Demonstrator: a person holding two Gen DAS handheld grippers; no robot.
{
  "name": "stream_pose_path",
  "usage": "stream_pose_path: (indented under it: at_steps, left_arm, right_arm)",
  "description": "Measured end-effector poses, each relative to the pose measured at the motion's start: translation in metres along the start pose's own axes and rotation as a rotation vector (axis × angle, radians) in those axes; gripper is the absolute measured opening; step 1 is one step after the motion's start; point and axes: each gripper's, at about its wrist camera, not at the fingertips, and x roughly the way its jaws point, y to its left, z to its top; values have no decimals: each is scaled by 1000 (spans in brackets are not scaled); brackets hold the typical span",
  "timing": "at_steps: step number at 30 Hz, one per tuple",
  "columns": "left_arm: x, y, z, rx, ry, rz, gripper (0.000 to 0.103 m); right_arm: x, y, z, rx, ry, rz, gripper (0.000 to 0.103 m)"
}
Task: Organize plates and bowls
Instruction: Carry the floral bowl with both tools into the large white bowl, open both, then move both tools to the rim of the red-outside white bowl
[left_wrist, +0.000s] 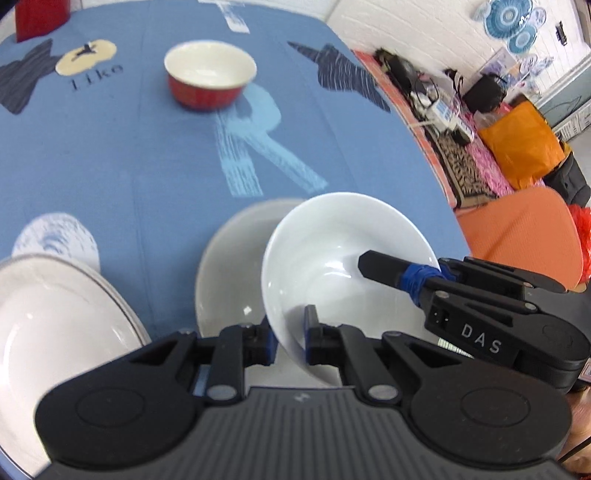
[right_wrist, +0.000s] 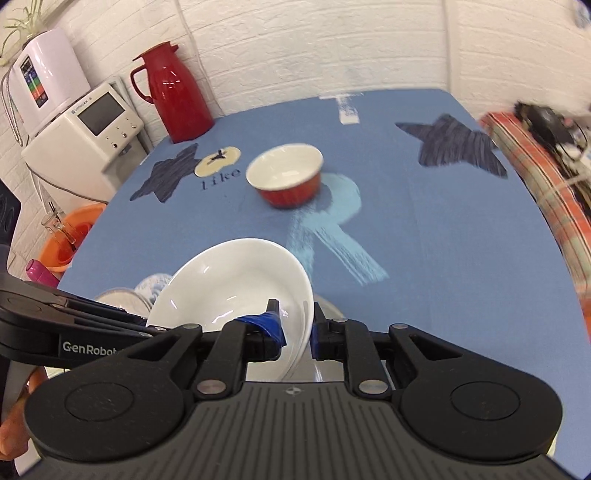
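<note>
left wrist view: my left gripper is clamped on the near rim of the white bowl, one finger inside the wall, one outside.
right wrist view: my right gripper is pinched on the opposite rim of the same white bowl; its blue-taped finger lies inside.
shared grip: both of my tools hold one bowl, tilted, above the table; in the left view my right gripper reaches in from the right.
below the bowl: a white plate lies on the cloth, partly hidden by the bowl.
left of it: a larger plate with a thin dark rim line, close to the table edge.
red bowl: a red bowl with a cream inside stands farther out, well apart from my tools, beside the pale letter r.
surface: blue tablecloth printed with dark stars and the word "like".
room: red jug at the far corner, white brick wall, white appliances to the left.
</note>
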Motion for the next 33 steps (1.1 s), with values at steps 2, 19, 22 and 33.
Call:
stream_pose_path:
  at_steps: [2,19,22,33]
  left_arm:
    - [9,2,-5,-7,19,4,2]
    - [25,12,-1,19,34,45,4]
    - [24,11,-2,26,37,43,44]
    - [-14,10,6,36,-47,40,64]
  right_arm:
    - [3,-5,-12,10,14,-2,0]
    - [33,-12,-23,14,73,57,5]
    - [34,-12,-22,22,81,59,6]
    - [3,-12,7,5,-7,-6,10]
